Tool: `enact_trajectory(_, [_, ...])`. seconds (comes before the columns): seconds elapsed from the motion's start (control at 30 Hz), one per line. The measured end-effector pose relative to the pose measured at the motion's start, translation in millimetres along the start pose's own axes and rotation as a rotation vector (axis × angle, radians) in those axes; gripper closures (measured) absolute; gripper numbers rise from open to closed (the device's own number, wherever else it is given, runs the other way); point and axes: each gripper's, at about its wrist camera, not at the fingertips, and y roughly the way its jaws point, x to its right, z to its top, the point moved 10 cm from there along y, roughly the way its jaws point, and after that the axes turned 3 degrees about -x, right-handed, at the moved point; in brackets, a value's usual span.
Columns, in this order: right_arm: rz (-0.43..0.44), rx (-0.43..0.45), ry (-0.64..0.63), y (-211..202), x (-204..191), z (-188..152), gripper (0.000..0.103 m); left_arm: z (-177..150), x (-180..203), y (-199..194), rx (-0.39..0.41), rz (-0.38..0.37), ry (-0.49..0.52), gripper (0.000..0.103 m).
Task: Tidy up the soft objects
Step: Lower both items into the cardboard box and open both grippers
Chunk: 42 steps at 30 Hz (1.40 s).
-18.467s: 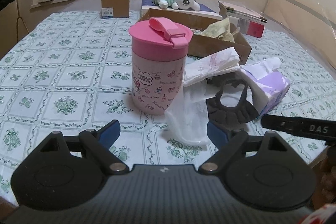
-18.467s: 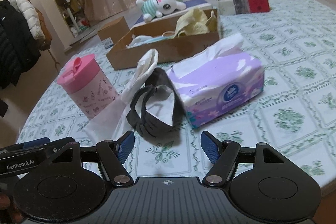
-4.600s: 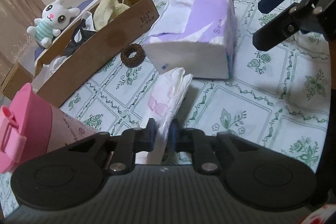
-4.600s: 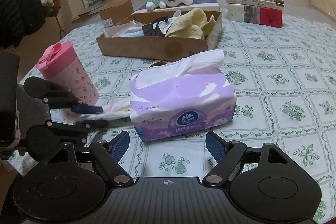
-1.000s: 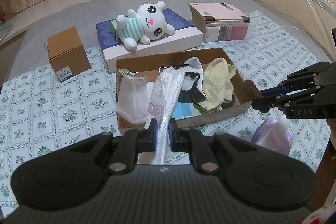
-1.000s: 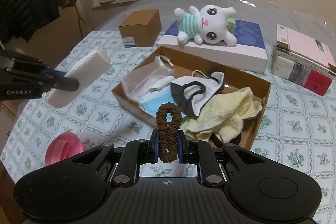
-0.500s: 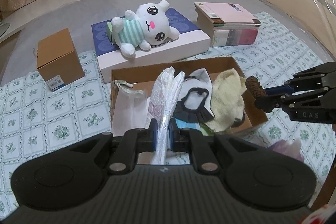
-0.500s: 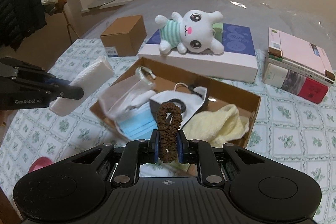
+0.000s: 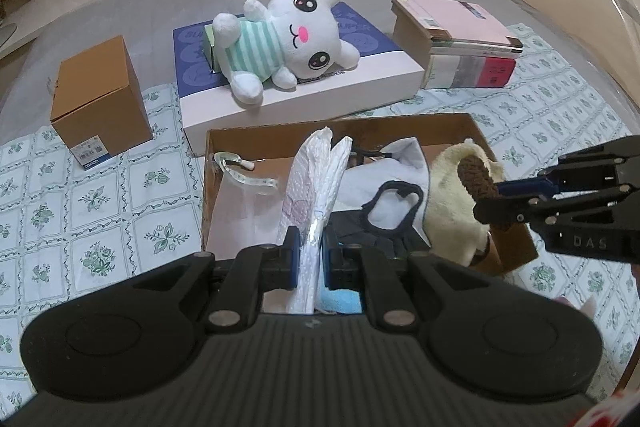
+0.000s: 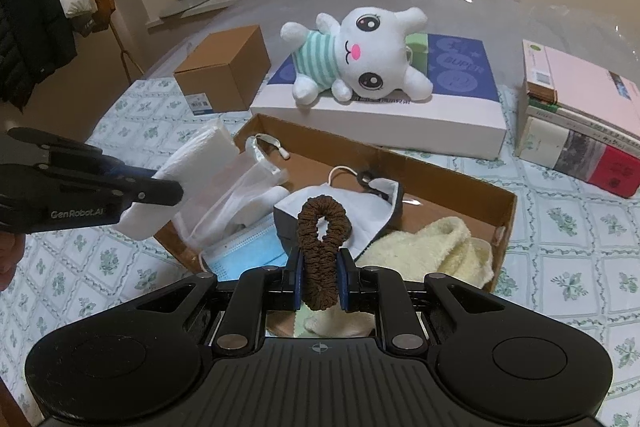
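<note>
both claws are over the cardboard box [image 10: 452,179] right now. the left gripper [image 9: 308,253] is clamped tight on a folded white pad [image 9: 316,187], pinched at its near end, the rest sticking up and away toward twelve o'clock above the box's left half. from the right wrist view that same pad [image 10: 192,163] hangs at the box's nine o'clock corner, with the left gripper [image 10: 160,193] reaching in from the left edge.

the right gripper [image 10: 320,279] is closed on a brown scrunchie [image 10: 322,243], squeezed at its lower half, the loop standing upright above the jaws. in the left wrist view the scrunchie [image 9: 476,175] sits at three o'clock, over the yellow towel [image 9: 460,207].

inside the box: a clear plastic bag [image 10: 240,187] at the left end, a blue face mask [image 10: 244,255] at the near edge, a white and black mask [image 10: 352,203] in the middle, the yellow towel [image 10: 432,247] at the right end.

beyond the box at twelve o'clock, a white plush bunny [image 10: 360,55] lies on a flat blue and white box [image 10: 460,107]. a small brown carton [image 10: 224,71] stands at ten o'clock, a stack of books [image 10: 580,115] at two o'clock, all on the green-patterned tablecloth [image 10: 580,227].
</note>
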Motion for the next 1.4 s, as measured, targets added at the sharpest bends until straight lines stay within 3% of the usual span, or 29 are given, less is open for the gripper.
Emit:
enact_trajectory(0.73, [0.047, -0.036, 0.073, 59.5, -8.5, 25.0, 0.086, 22.6, -43.3, 49.4, -0.01, 0.02, -0.084, 0.092])
enact_trajectory(0.83, [0.05, -0.037, 0.077, 66.5, -11.9, 29.5, 0.086, 25.5, -46.5, 55.4, -0.008, 0.024, -0.093, 0.087])
enact_trajectory(0.97, [0.051, -0.041, 0.081, 72.6, -13.8, 30.4, 0.086, 25.2, -53.9, 57.9, 0.002, 0.022, -0.117, 0.064])
enact_trajectory(1.4, [0.1, -0.018, 0.139, 73.1, -16.1, 30.9, 0.086, 5.0, -75.5, 47.9, 0.011, 0.037, -0.155, 0.064])
